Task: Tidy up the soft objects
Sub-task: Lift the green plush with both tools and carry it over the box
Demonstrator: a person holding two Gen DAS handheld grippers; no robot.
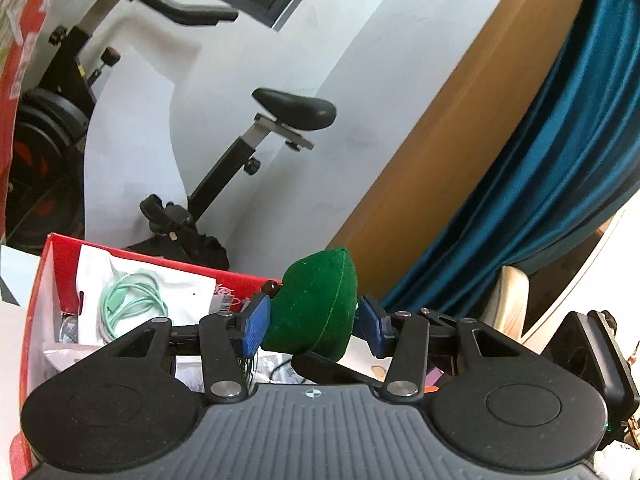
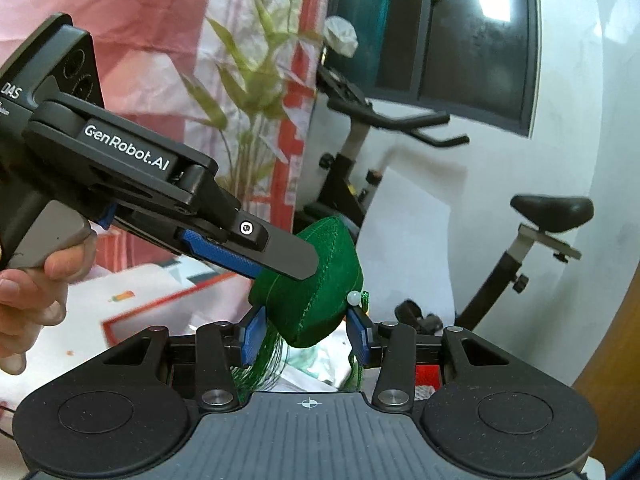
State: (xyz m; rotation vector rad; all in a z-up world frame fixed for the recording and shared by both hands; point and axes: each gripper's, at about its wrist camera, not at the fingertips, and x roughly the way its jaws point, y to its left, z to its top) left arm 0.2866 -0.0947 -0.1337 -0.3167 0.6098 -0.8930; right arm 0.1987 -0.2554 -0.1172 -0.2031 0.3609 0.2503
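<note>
In the left wrist view the left gripper [image 1: 312,322] has its blue pads on either side of a green felt pouch [image 1: 314,308], a plump, seamed, rounded-cone shape with a matte nap; the left pad presses its flank, while the right pad looks just clear of it, so I cannot tell whether this gripper truly pinches it. The pouch hangs in the air above an open red box [image 1: 48,280] that holds white paper packets and a coiled mint-green cable [image 1: 128,304]; behind stand an exercise bike [image 1: 256,152] and a teal curtain [image 1: 560,184]. In the right wrist view the right gripper [image 2: 306,330] sits beneath the same pouch [image 2: 312,304], its pads narrowed around the lower bulge with thin green tassel threads [image 2: 264,364] trailing between the fingers and a small white bead [image 2: 353,298] near the right pad; the left gripper reaches in from the upper left, its flat black finger and ribbed blue pad lying across the top of the felt. Both tools seem to share one soft body, so the risk, as I judge it, is that the felt compresses and slips from a pad when one tool lets go, dropping outside the box, or that the loose threads snag on a finger hinge and drag the pouch askew
</note>
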